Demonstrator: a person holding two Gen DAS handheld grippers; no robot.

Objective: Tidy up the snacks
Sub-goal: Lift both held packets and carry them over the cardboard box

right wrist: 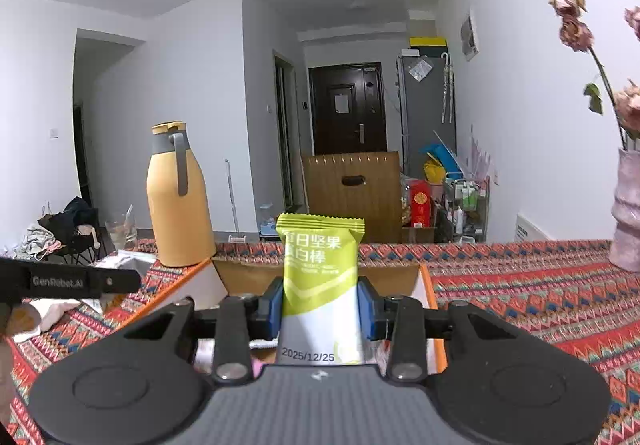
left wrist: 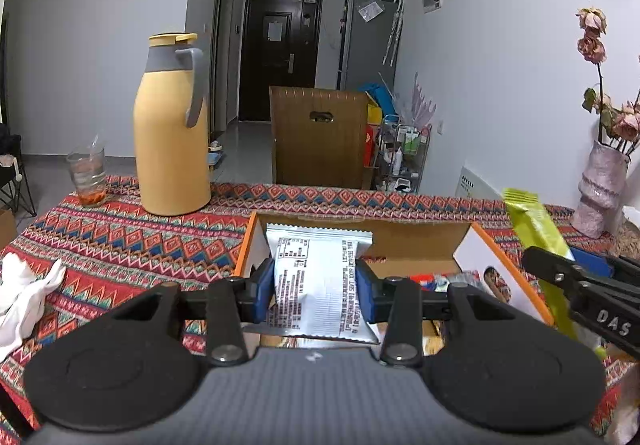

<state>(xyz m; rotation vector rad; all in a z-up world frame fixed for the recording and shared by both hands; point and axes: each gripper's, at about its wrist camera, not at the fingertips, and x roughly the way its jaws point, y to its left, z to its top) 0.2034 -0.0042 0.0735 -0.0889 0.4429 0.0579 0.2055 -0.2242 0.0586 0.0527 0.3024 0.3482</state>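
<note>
My left gripper (left wrist: 316,295) is shut on a silver snack packet (left wrist: 318,277) with black print, held upright over the open cardboard box (left wrist: 420,241) with orange edges. My right gripper (right wrist: 320,305) is shut on a green and white nut bar packet (right wrist: 320,277), held upright above the same box (right wrist: 240,277). The green packet (left wrist: 538,233) and the right gripper also show at the right of the left wrist view. A few wrapped snacks (left wrist: 444,279) lie inside the box. The left gripper's finger (right wrist: 80,281) shows at the left of the right wrist view.
A yellow thermos jug (left wrist: 172,129) and a plastic cup (left wrist: 87,173) stand at the table's far left. Crumpled white tissue (left wrist: 24,293) lies at the left. A pink vase with dried flowers (left wrist: 600,193) stands at the far right. A patterned red cloth (right wrist: 540,293) covers the table.
</note>
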